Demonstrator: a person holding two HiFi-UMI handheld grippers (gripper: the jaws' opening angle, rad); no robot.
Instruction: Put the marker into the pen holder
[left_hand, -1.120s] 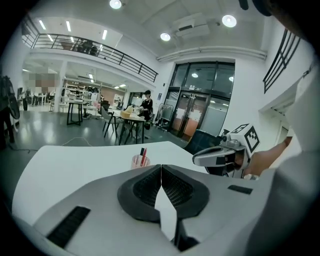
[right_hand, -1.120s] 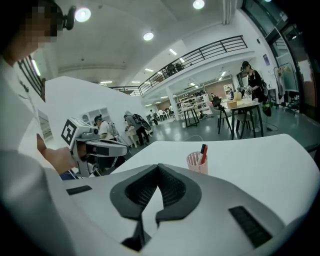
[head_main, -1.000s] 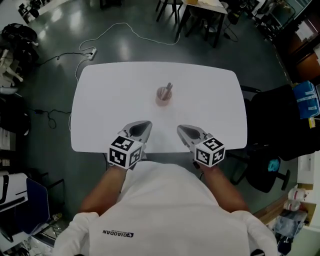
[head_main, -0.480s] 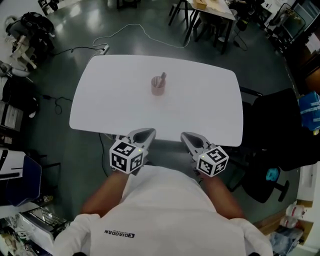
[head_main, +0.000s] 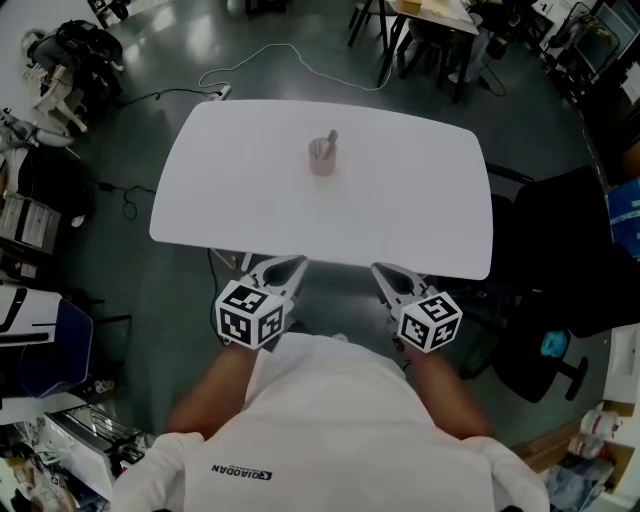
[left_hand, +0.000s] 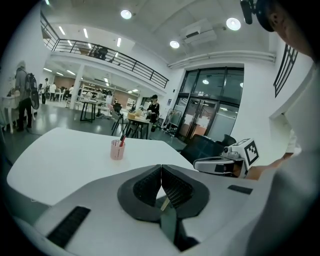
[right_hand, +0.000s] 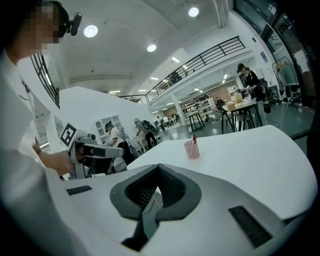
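Note:
A pink pen holder (head_main: 322, 157) stands upright on the white table (head_main: 400, 210), toward its far middle. A red-tipped marker (head_main: 331, 138) stands inside it, leaning slightly. The holder (left_hand: 117, 149) also shows in the left gripper view with the marker (left_hand: 121, 143) sticking out, and the holder (right_hand: 191, 149) shows in the right gripper view. My left gripper (head_main: 287, 267) and right gripper (head_main: 385, 272) hang off the table's near edge, close to my body. Both are shut and hold nothing. Each gripper sees the other beside it.
A black office chair (head_main: 570, 250) stands right of the table. A white cable (head_main: 270, 55) and a power strip lie on the floor beyond the table. Other tables and chairs (head_main: 420, 30) stand farther back. Several people stand in the hall behind.
Both grippers have drawn back from over the table's near edge toward my body. The table with the pen holder now lies farther from them.

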